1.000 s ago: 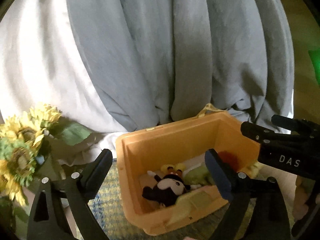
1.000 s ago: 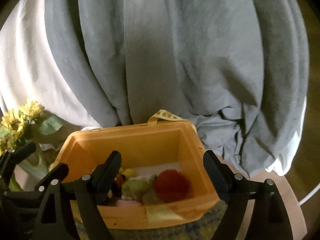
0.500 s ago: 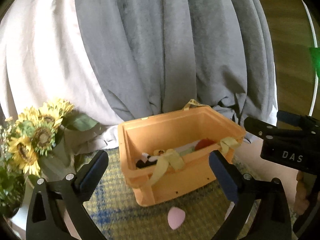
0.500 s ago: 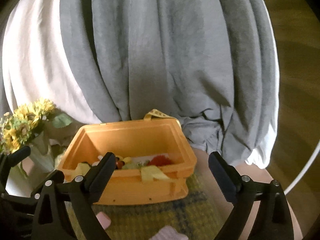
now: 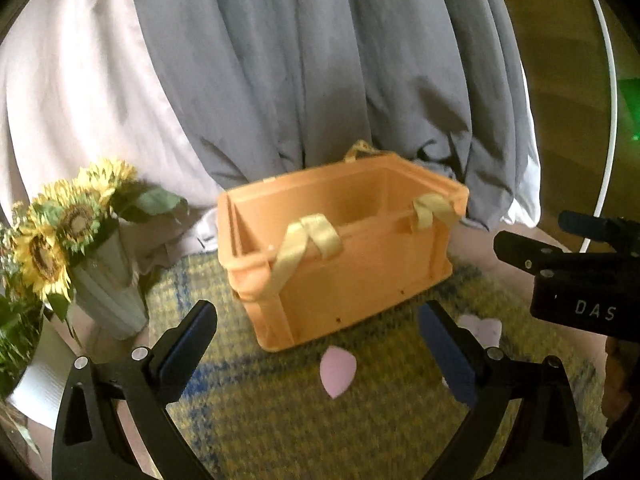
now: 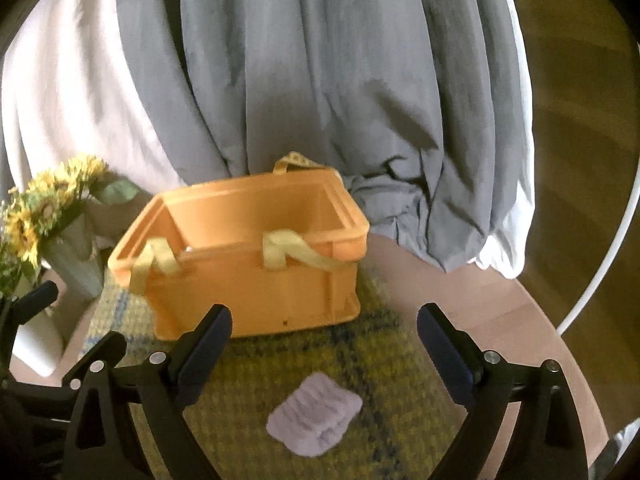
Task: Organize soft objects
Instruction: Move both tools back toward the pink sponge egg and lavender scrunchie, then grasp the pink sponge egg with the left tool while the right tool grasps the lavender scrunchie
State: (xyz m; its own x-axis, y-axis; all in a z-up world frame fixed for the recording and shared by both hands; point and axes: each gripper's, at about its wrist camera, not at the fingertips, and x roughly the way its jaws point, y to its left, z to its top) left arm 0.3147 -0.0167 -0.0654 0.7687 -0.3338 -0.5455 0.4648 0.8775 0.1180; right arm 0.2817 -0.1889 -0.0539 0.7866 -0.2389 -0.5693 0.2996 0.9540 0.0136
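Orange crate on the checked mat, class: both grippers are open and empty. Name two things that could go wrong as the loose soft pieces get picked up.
1. The pink petal-shaped piece lies flat on the mat, so the left gripper may pinch the weave or slide over it.
2. The sunflower vase stands near the orange crate; a sideways swing could tip it.

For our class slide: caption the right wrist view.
Open right gripper above a lilac knitted cloth before an orange crate.

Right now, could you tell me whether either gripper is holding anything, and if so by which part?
Nothing is held. The left gripper and the right gripper both stand open and empty above the mat.
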